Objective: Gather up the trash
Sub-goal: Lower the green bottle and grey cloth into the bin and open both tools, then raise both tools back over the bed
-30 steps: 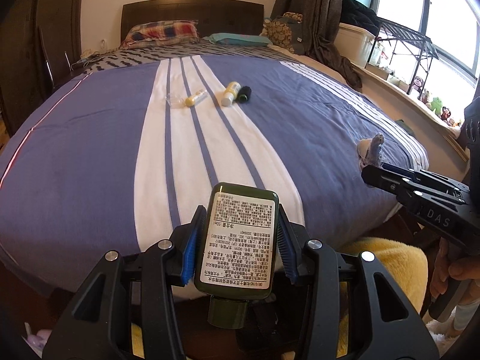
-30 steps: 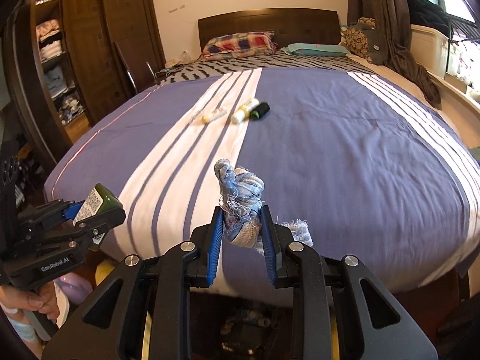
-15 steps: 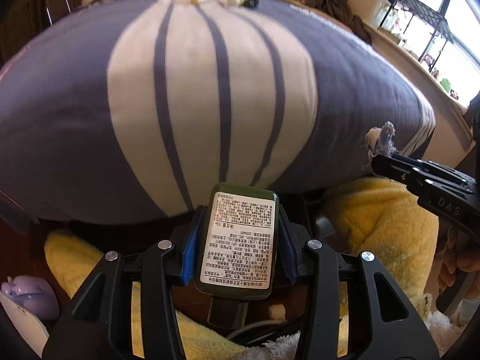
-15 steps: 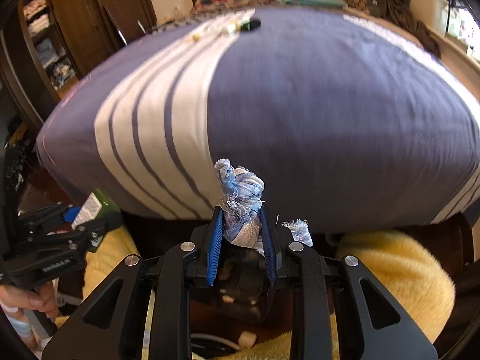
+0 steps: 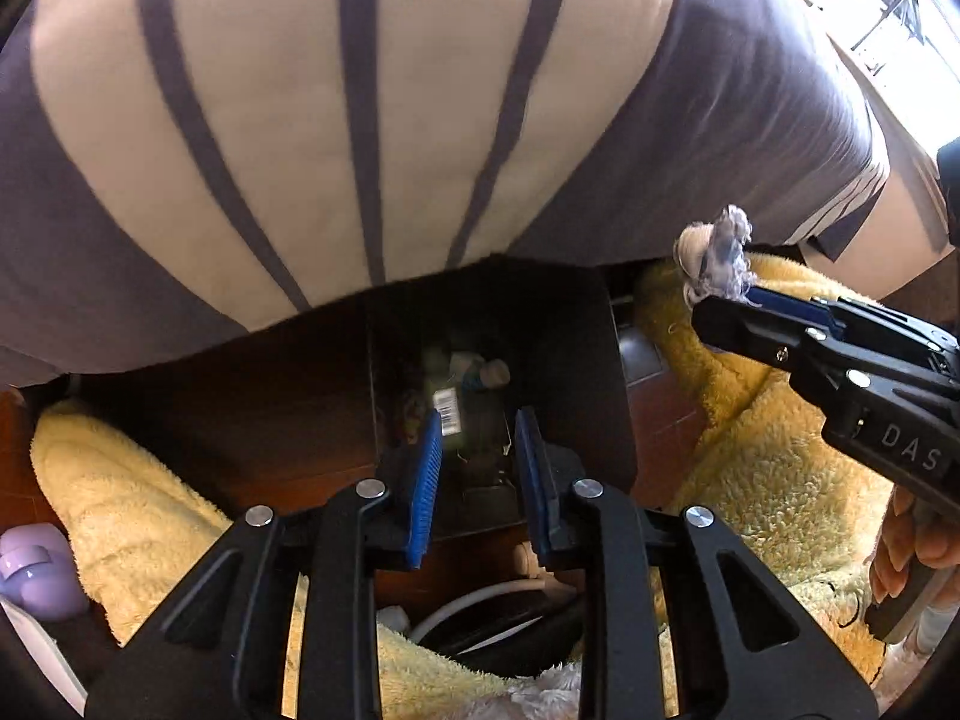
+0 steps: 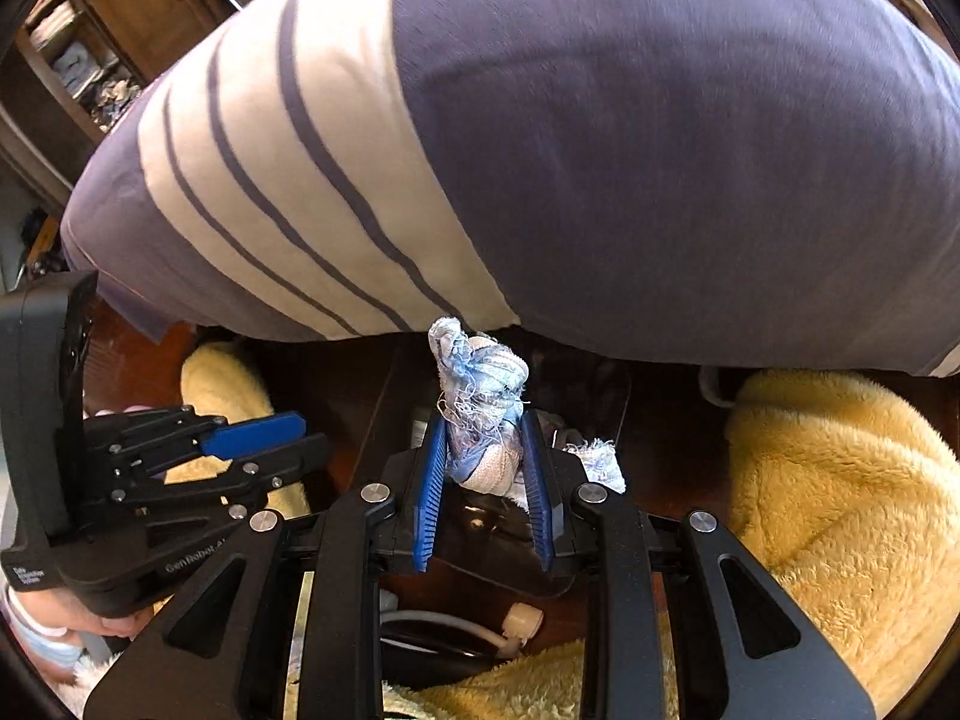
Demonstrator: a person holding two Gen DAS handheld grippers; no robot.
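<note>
My left gripper [image 5: 478, 427] is open and empty, held above a dark bin [image 5: 588, 360] on the floor at the foot of the bed. The green bottle [image 5: 450, 402] with a barcode label lies inside the bin among other trash. My right gripper [image 6: 485, 427] is shut on a frayed blue-and-white rag [image 6: 480, 384], held above the same bin [image 6: 504, 546]. The right gripper also shows in the left wrist view [image 5: 720, 294], with the rag [image 5: 717, 252] at its tip. The left gripper also shows at the left of the right wrist view [image 6: 294, 435], open.
The bed with its purple and white striped cover [image 5: 360, 120] overhangs the bin. Yellow fluffy mats [image 5: 768, 420] [image 6: 840, 480] lie on either side on the wooden floor. A white cable [image 5: 480, 594] and a purple object [image 5: 36, 570] lie near me.
Both grippers tilted down from the bed top to the bin at its foot. My left gripper opened and the green bottle dropped into the bin. The right gripper still holds the rag.
</note>
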